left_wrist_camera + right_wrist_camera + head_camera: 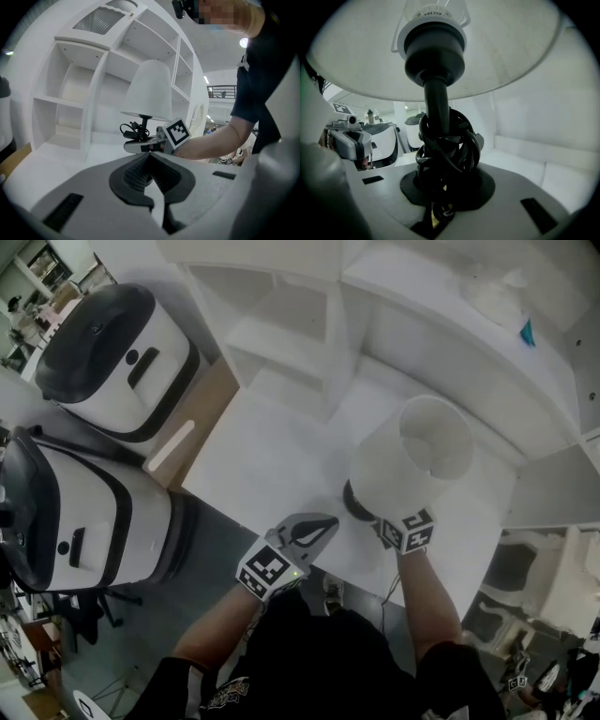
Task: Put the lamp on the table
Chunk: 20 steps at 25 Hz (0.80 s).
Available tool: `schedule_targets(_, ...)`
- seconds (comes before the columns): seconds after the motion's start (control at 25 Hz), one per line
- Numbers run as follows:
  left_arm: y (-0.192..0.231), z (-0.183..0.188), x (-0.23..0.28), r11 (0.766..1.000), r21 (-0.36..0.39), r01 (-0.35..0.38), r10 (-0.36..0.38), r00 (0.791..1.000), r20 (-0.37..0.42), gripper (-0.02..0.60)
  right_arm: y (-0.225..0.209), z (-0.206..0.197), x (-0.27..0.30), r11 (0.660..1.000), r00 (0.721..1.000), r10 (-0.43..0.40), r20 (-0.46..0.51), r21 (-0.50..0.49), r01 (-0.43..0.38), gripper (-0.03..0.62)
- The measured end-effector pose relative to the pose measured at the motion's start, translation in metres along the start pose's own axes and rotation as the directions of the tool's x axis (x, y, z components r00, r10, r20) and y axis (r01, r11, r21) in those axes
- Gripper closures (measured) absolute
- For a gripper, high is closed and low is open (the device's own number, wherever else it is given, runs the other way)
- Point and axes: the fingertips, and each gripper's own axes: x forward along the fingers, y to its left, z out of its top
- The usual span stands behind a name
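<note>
The lamp [412,460] has a wide white shade, a black stem and a black base with its cord coiled round the stem [445,150]. My right gripper [382,519] is shut on that stem and cord just above the base, low over the white table [272,456]; whether the base touches the top I cannot tell. In the left gripper view the lamp [149,89] stands straight ahead, with the right gripper [157,143] at its foot. My left gripper [314,531] hovers at the table's near edge, left of the lamp, jaws shut and empty [149,154].
Two big white-and-black appliances [122,357] [75,521] stand left of the table. A white shelf unit [281,296] rises behind it, and a teal item [527,332] lies on a ledge at the back right. A white chair [525,577] is at the right.
</note>
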Motion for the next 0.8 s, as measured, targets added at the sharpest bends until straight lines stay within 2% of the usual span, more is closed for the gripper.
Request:
schedule_targets(0.52, 0.031, 0.002, 0.017, 0.998, 0.028, 0.063, -0.063, 0.998, -0.002, 0.575, -0.044, -0.004, 0.054, 0.998, 0.998, -0.066, 0.002, -0.015, 0.066, 0.514)
schedule_targets(0.8, 0.04, -0.003, 0.012, 0.997, 0.033, 0.07, -0.069, 0.997, -0.02, 0.575, -0.061, 0.0, 0.08, 0.996, 0.996, -0.088, 0.012, -0.028, 0.088, 0.514)
